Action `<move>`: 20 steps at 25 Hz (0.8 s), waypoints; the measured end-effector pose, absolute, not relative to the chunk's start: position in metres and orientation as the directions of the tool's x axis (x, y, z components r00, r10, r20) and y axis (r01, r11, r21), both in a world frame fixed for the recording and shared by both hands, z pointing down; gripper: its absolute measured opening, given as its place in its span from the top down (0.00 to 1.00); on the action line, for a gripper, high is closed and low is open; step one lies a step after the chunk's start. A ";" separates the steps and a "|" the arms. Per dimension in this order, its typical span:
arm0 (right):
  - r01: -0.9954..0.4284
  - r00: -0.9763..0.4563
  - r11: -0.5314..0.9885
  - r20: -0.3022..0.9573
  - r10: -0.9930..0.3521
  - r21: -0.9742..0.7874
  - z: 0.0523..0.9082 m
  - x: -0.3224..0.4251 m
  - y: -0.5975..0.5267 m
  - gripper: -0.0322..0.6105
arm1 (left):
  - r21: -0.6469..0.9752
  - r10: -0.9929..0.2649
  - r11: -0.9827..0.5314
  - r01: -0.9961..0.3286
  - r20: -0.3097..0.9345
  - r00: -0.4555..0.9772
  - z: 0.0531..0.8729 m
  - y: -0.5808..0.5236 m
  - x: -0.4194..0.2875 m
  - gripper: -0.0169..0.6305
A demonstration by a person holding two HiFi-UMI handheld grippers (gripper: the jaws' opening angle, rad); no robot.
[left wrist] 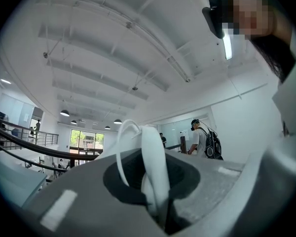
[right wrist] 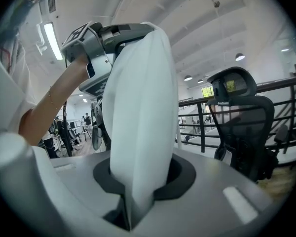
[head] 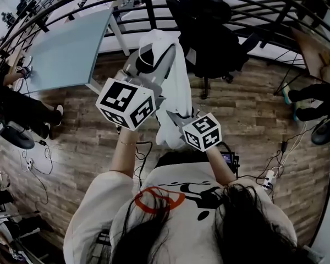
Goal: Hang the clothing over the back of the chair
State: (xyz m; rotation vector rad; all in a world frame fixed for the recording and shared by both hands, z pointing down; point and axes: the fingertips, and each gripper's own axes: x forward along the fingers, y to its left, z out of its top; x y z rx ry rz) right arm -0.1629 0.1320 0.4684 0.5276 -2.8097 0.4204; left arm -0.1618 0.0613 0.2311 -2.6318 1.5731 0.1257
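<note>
Quick status from my end: both claws are clenched on the white garment [head: 175, 81]. Left gripper [left wrist: 160, 209] has its jaws pinched tight on a thin fold plus a bit of white cord or trim looping out the top. Right gripper [right wrist: 128, 206] is clamped on a thicker fold, w/ the fabric running up from its jaws to the left one, which sits higher. So the garment is up in the air, strung btwn the two, in front of me. The black mesh office chair [head: 209, 37] is just past it by the black railing [head: 154, 4], nothing draped on its back yet. A pale table [head: 71, 54] is off to the left, on a wood floor [head: 253, 109].
</note>
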 end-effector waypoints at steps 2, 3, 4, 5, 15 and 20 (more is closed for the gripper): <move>-0.391 -0.902 0.892 0.287 -0.322 -0.226 0.466 -0.165 0.132 0.79 | -0.022 -0.871 -0.478 -0.878 -0.120 0.477 0.229 0.063 -0.164 0.76; -0.390 -0.903 0.893 0.284 -0.322 -0.227 0.465 -0.167 0.132 0.79 | -0.022 -0.869 -0.479 -0.878 -0.126 0.478 0.227 0.064 -0.166 0.76; -0.387 -0.905 0.894 0.283 -0.319 -0.228 0.464 -0.168 0.132 0.79 | -0.022 -0.869 -0.479 -0.878 -0.130 0.477 0.227 0.064 -0.167 0.76; -0.382 -0.906 0.895 0.282 -0.314 -0.230 0.465 -0.169 0.132 0.79 | -0.021 -0.870 -0.476 -0.879 -0.133 0.475 0.227 0.064 -0.169 0.76; -0.327 -0.930 0.915 0.252 -0.267 -0.235 0.462 -0.176 0.077 0.79 | -0.023 -0.890 -0.429 -0.903 -0.157 0.427 0.226 0.010 -0.180 0.76; -0.290 -0.944 0.925 0.231 -0.234 -0.247 0.455 -0.178 0.036 0.79 | -0.036 -0.903 -0.395 -0.918 -0.169 0.395 0.218 -0.030 -0.182 0.76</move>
